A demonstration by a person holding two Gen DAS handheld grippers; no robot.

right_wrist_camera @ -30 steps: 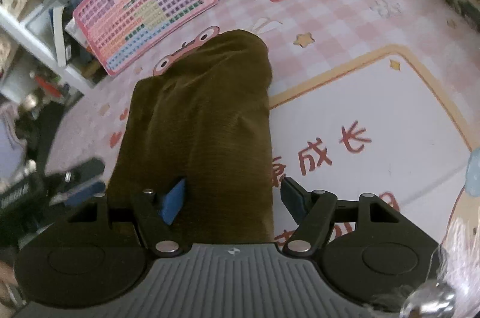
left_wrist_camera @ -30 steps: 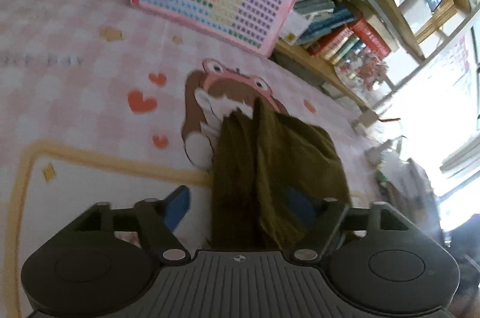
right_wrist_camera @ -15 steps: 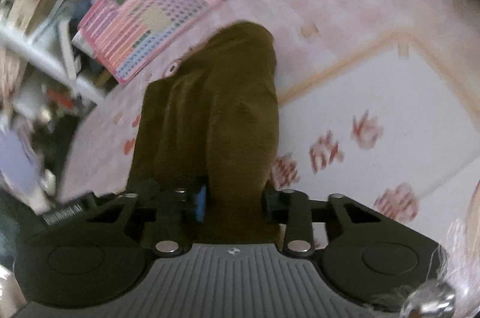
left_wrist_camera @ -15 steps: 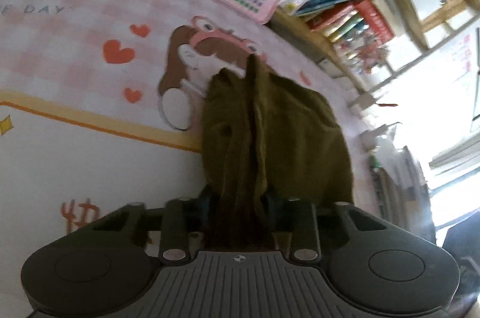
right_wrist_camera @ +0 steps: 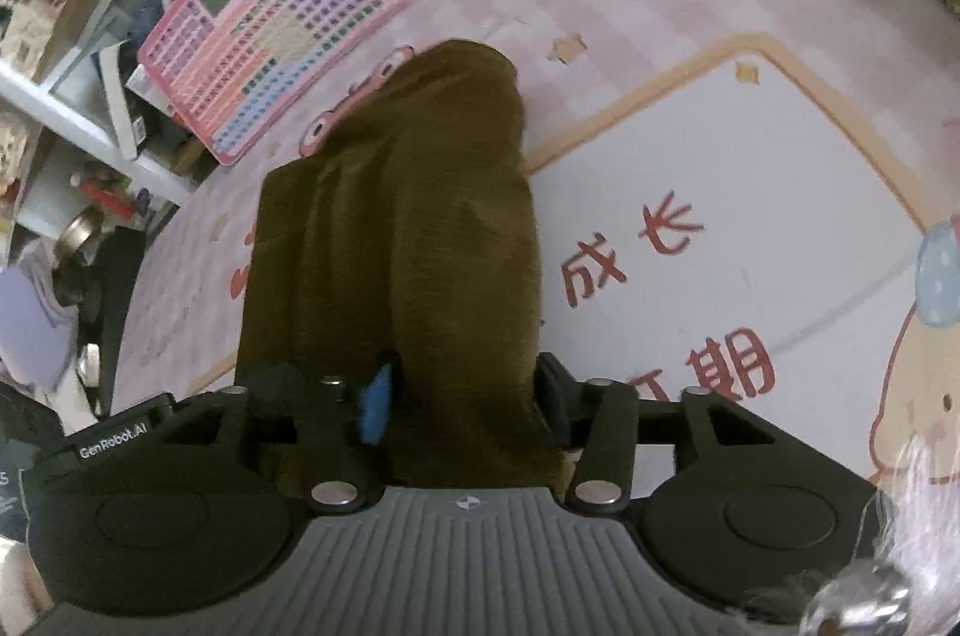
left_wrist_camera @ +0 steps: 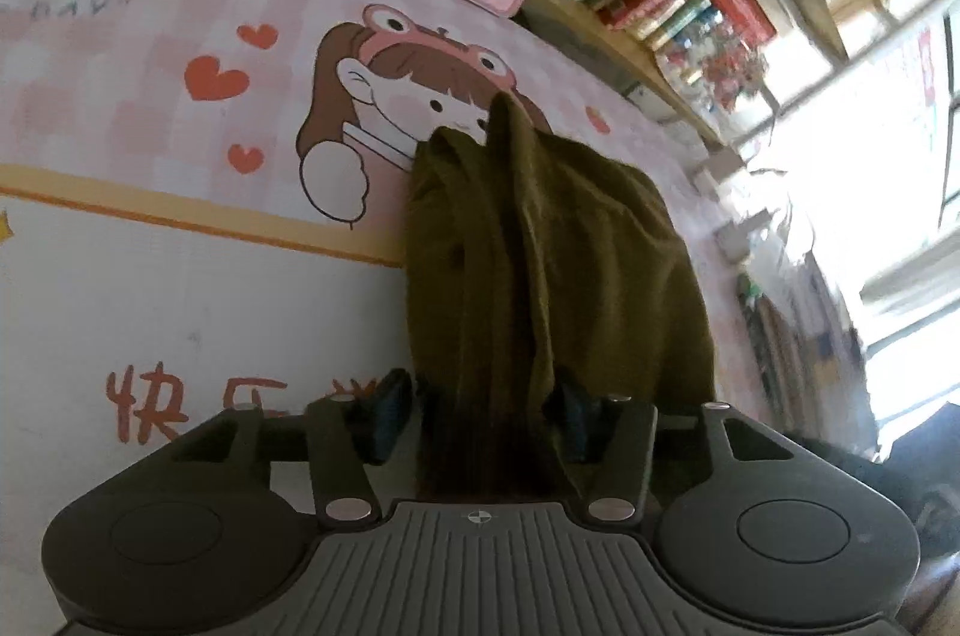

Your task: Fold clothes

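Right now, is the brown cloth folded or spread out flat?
Folded: the brown cloth lies bunched in a narrow strip of thick layers on the mat.

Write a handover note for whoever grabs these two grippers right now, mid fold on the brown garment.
Left gripper: jaws opening, the olive-brown garment between them, pads not clearly pressing.
Right gripper: jaws opening, same garment between them.
Garment: bunched in a long narrow strip on the pink cartoon play mat, running away from both grippers toward the pink chart board.
Done: gathered lengthwise, near end set down.
Left: check the folds are even, then probably fold it end to end.
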